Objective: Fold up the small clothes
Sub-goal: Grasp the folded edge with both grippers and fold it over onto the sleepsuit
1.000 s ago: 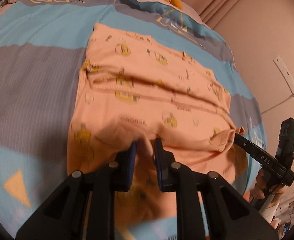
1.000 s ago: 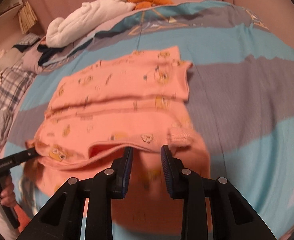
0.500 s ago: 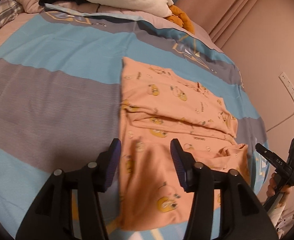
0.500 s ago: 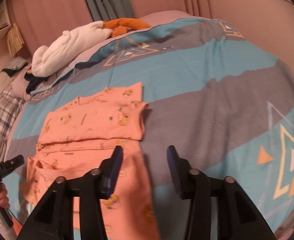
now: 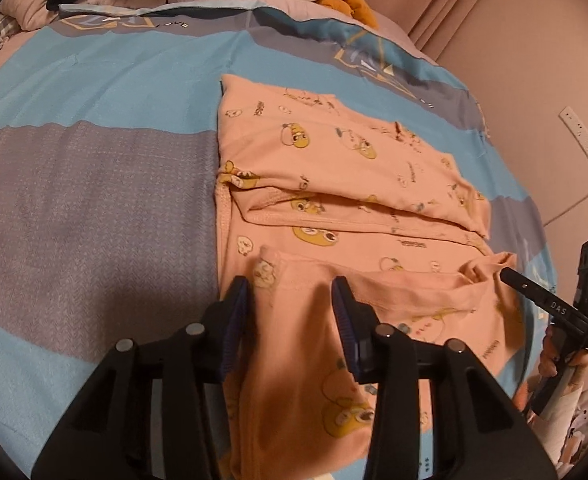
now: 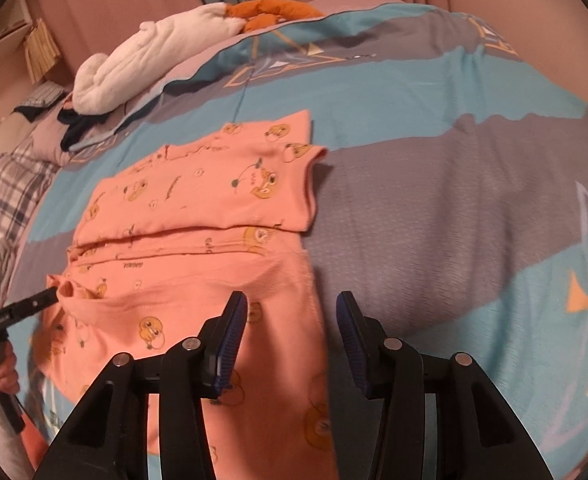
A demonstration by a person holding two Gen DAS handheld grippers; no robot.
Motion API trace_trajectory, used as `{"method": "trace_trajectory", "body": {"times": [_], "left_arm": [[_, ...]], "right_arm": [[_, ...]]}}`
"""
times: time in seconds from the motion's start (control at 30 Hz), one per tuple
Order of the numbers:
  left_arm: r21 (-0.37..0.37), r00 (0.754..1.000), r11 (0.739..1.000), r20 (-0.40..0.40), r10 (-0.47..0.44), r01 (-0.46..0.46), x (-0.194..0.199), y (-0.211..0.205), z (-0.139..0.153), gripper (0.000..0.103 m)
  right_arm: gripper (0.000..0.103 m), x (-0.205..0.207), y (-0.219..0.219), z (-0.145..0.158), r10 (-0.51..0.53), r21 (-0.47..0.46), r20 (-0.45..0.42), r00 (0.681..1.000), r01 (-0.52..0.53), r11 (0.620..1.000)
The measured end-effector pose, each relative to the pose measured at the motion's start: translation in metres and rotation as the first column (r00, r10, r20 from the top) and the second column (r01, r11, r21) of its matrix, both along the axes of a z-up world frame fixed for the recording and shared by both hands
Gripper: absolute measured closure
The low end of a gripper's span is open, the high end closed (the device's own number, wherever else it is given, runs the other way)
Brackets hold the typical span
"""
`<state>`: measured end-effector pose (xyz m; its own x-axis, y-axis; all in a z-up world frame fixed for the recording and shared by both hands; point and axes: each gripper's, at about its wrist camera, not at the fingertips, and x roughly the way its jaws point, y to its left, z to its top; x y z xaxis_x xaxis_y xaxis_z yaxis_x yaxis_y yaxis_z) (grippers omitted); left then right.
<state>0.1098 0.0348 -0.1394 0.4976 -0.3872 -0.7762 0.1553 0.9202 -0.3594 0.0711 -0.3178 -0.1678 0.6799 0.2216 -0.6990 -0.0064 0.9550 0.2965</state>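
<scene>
Orange printed garment (image 5: pixel 334 208) is laid partly folded on the striped bed cover (image 5: pixel 93 200). Left tongs (image 5: pixel 289 316) are seen closing, pads apart, above its near flap, nothing gripped. Right tongs (image 6: pixel 291 332) are held apart over garment's edge, empty.

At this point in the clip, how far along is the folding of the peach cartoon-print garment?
Partly done. The peach cartoon-print garment lies on the striped blue-and-grey bedspread with its far part folded over and a near flap laid across. In hand: nothing; the left gripper, jaws closing, and the right gripper hover open over the near edge. Left: the loose, rumpled near portion still looks unfolded.
</scene>
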Motion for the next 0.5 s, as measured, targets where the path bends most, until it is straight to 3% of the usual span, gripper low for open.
{"method": "trace_trajectory", "body": {"times": [0.07, 0.17, 0.2, 0.37, 0.5], "left_arm": [[-0.01, 1.0, 1.0, -0.005, -0.001, 0.001, 0.003, -0.001, -0.001, 0.066], [0.004, 1.0, 1.0, -0.006, -0.011, 0.011, 0.007, -0.004, -0.002, 0.096], [0.005, 1.0, 1.0, -0.009, -0.011, 0.011, 0.008, -0.004, -0.003, 0.098], [-0.004, 0.999, 0.999, 0.021, 0.045, -0.045, -0.002, 0.001, 0.006, 0.099], [-0.019, 0.995, 0.997, 0.067, 0.075, -0.074, -0.015, 0.006, 0.025, 0.1]], "right_arm": [[0.062, 0.002, 0.002, -0.001, 0.0, -0.009, 0.003, 1.0, 0.0, 1.0], [0.083, 0.003, 0.003, -0.002, -0.003, -0.019, 0.003, 1.0, 0.003, 1.0], [0.086, 0.003, 0.003, -0.002, -0.006, -0.026, 0.004, 1.0, 0.006, 1.0], [0.096, -0.008, 0.003, 0.006, -0.016, -0.034, 0.046, 0.999, 0.018, 0.999], [0.097, -0.024, 0.002, 0.023, -0.024, -0.026, 0.1, 0.995, 0.027, 0.999]]}}
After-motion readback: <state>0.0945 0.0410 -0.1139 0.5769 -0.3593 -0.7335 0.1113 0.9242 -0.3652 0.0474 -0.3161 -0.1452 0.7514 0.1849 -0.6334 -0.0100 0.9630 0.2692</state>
